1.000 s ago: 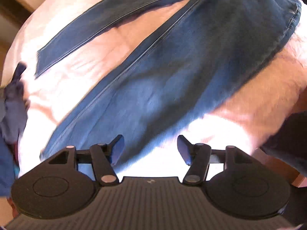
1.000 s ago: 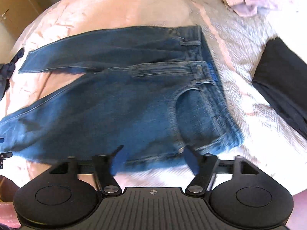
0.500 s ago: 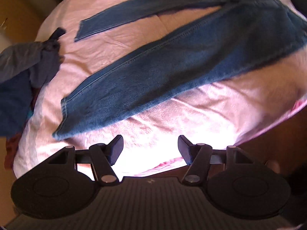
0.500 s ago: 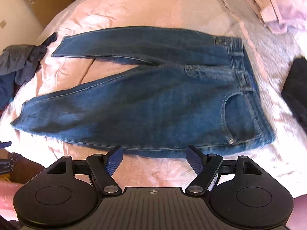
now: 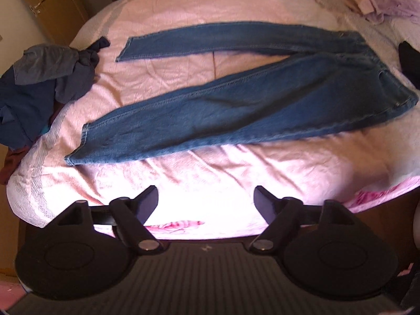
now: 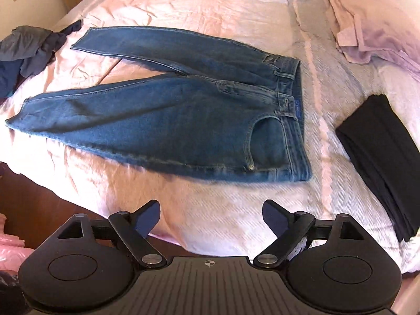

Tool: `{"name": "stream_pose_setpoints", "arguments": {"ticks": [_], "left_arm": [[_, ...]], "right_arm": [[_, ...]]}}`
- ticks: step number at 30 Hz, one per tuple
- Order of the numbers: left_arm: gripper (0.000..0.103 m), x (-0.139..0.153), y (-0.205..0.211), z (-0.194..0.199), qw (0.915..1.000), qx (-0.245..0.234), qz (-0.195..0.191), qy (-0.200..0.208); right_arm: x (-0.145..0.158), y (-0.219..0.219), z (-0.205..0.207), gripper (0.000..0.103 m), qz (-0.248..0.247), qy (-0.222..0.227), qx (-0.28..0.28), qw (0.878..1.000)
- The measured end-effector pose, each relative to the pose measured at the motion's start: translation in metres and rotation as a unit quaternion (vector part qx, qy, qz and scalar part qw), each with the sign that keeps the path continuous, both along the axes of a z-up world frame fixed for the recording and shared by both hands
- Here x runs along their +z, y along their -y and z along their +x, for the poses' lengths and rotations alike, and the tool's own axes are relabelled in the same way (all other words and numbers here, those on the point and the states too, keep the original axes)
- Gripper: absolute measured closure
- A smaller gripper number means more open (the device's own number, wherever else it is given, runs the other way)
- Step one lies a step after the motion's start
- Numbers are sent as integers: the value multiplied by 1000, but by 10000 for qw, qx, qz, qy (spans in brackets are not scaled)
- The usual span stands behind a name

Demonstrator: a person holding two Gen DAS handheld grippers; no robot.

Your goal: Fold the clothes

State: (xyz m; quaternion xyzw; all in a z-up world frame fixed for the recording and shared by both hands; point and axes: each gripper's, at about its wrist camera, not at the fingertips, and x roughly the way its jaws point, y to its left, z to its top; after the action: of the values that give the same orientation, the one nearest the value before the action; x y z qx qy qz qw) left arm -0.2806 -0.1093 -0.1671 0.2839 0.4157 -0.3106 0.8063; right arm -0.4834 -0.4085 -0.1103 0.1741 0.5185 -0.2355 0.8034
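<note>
A pair of blue jeans (image 6: 183,120) lies spread flat on the bed (image 6: 210,210), on its pale pink cover — waistband toward the right, the two legs running off to the left and splayed apart, so that a wedge of cover shows between them. The near leg is the wider band; the far leg lies thinner beyond it. The left gripper (image 5: 205,200) hangs over the near edge of the bed, well short of the jeans, its jaws opening with nothing between them but the bright cover below. The right gripper (image 6: 211,215) is likewise above the near edge, its jaws opening wide and empty, the jeans' lower hem line just ahead of it. A folded black garment (image 6: 380,162) rests on the cover to the right of the waistband; a heap of dark blue and grey clothes (image 5: 39,84) sits at the far left edge, and a pale lilac garment (image 6: 367,34) lies crumpled at the upper right.
</note>
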Motion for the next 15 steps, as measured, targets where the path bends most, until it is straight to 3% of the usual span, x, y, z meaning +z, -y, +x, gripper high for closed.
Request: {"name": "stream_pose_setpoints", "arguments": {"ticks": [8, 15], "left_arm": [[16, 6, 13, -17, 9995, -296, -65, 98], [16, 5, 17, -18, 9985, -516, 60, 170]], "right_arm": [[1, -12, -16, 14, -211, -296, 193, 9992], [1, -17, -19, 14, -197, -274, 214, 9992]]}}
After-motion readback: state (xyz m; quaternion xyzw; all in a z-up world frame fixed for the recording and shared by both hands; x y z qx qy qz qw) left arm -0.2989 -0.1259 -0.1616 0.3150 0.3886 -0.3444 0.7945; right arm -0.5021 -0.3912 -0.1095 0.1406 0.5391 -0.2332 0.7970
